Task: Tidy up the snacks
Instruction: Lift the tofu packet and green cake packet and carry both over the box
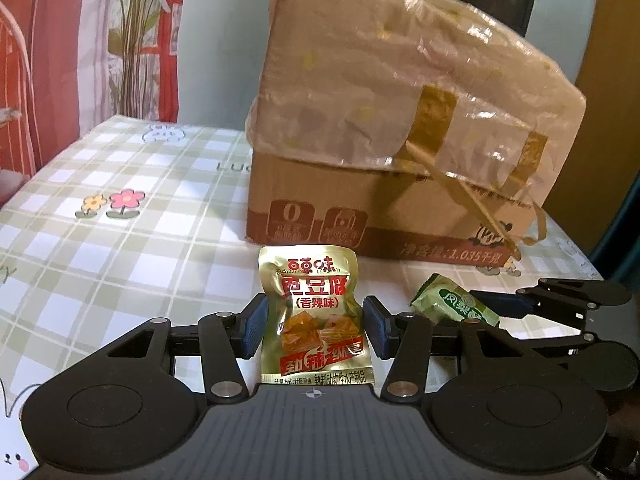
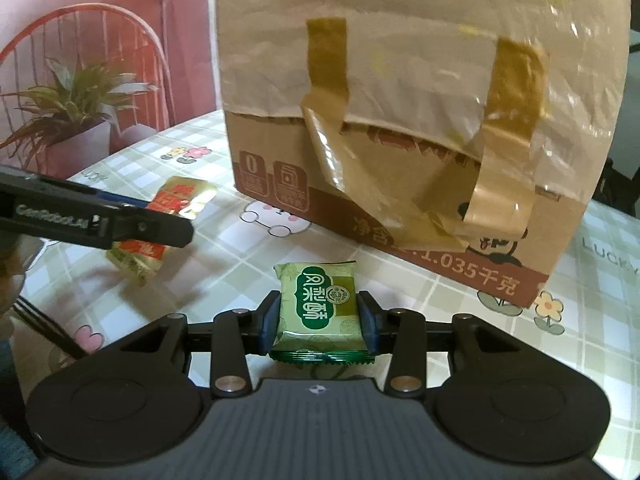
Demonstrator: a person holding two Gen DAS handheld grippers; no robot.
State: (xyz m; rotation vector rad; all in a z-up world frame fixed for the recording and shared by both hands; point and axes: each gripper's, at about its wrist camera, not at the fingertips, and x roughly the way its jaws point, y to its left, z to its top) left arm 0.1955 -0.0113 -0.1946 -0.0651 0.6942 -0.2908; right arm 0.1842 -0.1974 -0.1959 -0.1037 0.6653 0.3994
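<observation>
Nearest, the left tool (image 1: 314, 326) clamps the gold tofu packet (image 1: 316, 316) upright while the right tool (image 2: 319, 322) pinches the green pastry packet (image 2: 320, 308), both lifted off the checked desk (image 1: 120, 240), probably bound for the taped cardboard box (image 2: 400, 120) just beyond.

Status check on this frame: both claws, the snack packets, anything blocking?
Left claw straddles gold packet, grip unconfirmed. Right claw shut on green packet. Taped cardboard box stands just ahead on the table.
</observation>
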